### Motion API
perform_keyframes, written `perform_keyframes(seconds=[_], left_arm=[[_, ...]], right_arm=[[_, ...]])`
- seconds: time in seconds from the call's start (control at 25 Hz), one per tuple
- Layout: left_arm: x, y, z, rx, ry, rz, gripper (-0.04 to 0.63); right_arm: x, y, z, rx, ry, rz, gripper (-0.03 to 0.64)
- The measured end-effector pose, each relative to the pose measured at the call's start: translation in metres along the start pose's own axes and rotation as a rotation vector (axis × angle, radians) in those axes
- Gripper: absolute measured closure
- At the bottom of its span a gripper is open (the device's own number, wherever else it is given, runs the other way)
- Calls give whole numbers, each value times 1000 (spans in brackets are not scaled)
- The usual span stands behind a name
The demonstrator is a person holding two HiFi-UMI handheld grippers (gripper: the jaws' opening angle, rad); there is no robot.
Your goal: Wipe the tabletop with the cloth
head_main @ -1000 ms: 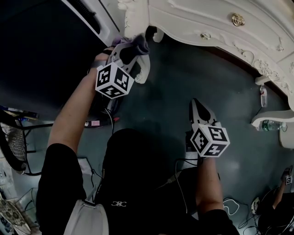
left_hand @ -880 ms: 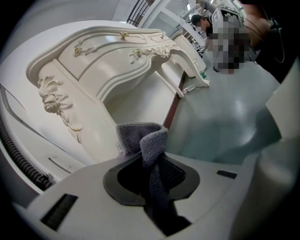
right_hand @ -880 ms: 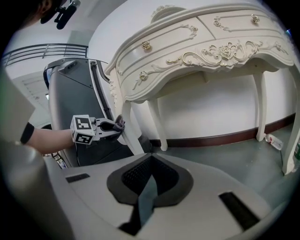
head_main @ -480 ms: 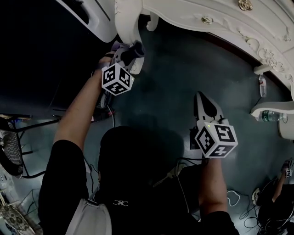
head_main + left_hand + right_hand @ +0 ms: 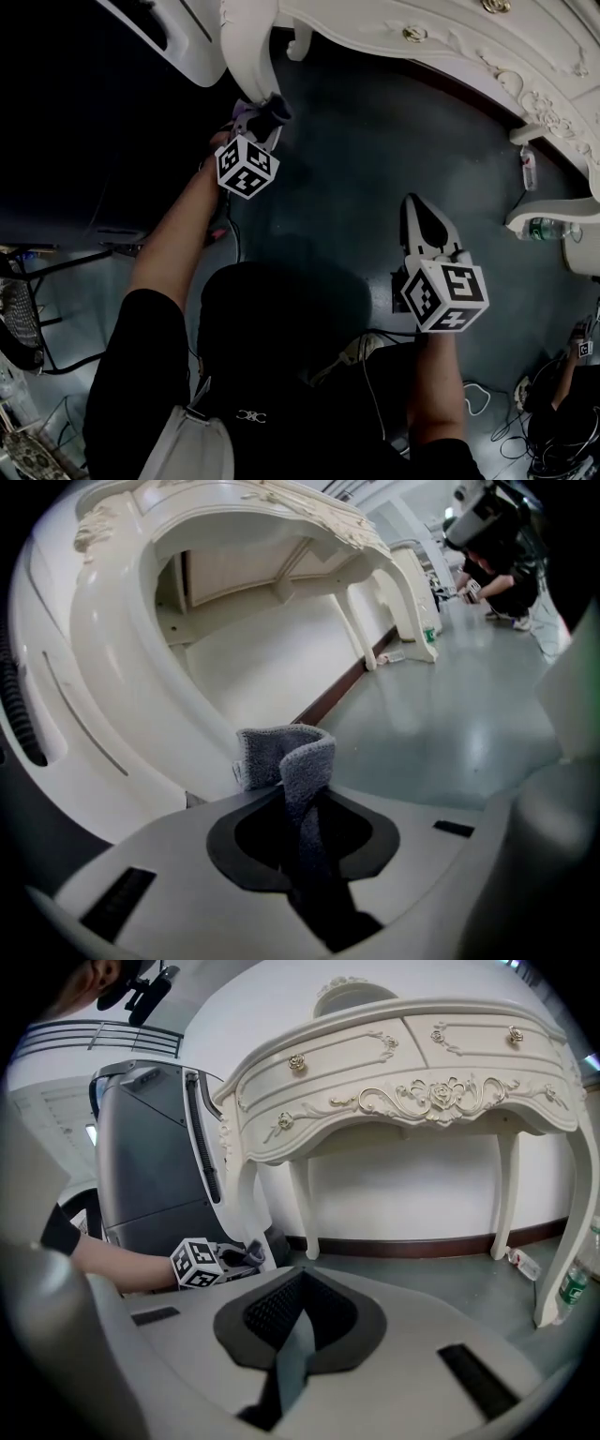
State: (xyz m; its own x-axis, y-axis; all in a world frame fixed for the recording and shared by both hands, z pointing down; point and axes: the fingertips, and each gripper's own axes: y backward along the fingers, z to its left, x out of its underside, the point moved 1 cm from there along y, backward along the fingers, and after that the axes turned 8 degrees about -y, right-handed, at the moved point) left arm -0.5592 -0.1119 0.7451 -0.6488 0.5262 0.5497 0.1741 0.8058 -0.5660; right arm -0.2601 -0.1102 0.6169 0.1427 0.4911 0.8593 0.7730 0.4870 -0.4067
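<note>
A small grey cloth (image 5: 281, 752) sticks up folded between the jaws of my left gripper (image 5: 300, 794), which is shut on it. In the head view this left gripper (image 5: 261, 114) holds the cloth (image 5: 269, 108) low, right beside the curved front leg (image 5: 246, 52) of the white ornate table (image 5: 441, 42). The tabletop itself is hidden from every view. My right gripper (image 5: 419, 208) hangs over the dark floor, shut with nothing in it. The right gripper view shows the table's drawer front (image 5: 403, 1063) and the left gripper (image 5: 246, 1258) by the leg.
A dark grey cabinet (image 5: 150, 1147) stands left of the table. By the right-hand table leg are a water bottle (image 5: 548, 230) and a power strip (image 5: 527, 169) on the floor. Cables (image 5: 483, 403) trail near my feet. Another person (image 5: 497, 564) crouches far off.
The left gripper with the cloth has drawn in closer under the table's leg. The right gripper has drifted slightly right. The table has slid toward the top edge of the head view.
</note>
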Motion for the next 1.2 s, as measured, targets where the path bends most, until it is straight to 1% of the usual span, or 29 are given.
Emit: perform_keyframes(seconds=[0.12, 0.2, 0.28, 0.44, 0.48, 0.56, 0.72, 0.76, 0.8, 0.92, 0.96, 1.0, 1.08, 1.2], left_arm=[[-11, 22, 7, -21, 122, -56, 518], [-20, 46, 16, -61, 206, -101, 518], [-27, 75, 28, -111, 308, -139, 518], [-53, 131, 79, -214, 571, -234, 518], [-65, 145, 95, -231, 625, -260, 518], [-91, 173, 127, -269, 685, -306, 518], [-146, 219, 180, -326, 754, -394, 518], [-157, 228, 189, -342, 754, -408, 518], [-169, 235, 198, -361, 739, -417, 518], [-202, 245, 218, -406, 651, -428, 518], [-210, 246, 223, -414, 636, -431, 518], [-218, 247, 229, -420, 636, -438, 518], [-232, 250, 237, -432, 659, -461, 518], [-249, 245, 245, -435, 691, -495, 518]], right_arm=[[2, -5, 0, -7, -8, -3, 614], [5, -11, 1, -15, -12, -5, 614], [8, -14, 2, -25, -15, -1, 614], [11, -25, 3, -61, -68, 2, 614], [12, -29, 4, -70, -86, 5, 614], [11, -37, 7, -92, -107, 2, 614], [16, -53, 6, -128, -108, 8, 614], [19, -55, 5, -132, -102, 13, 614], [20, -55, 4, -135, -97, 15, 614], [19, -50, -1, -141, -92, 3, 614], [18, -45, -4, -137, -90, -5, 614], [15, -40, -8, -132, -87, -16, 614], [6, -29, -18, -121, -88, -45, 614], [-5, -15, -38, -104, -128, -76, 614]])
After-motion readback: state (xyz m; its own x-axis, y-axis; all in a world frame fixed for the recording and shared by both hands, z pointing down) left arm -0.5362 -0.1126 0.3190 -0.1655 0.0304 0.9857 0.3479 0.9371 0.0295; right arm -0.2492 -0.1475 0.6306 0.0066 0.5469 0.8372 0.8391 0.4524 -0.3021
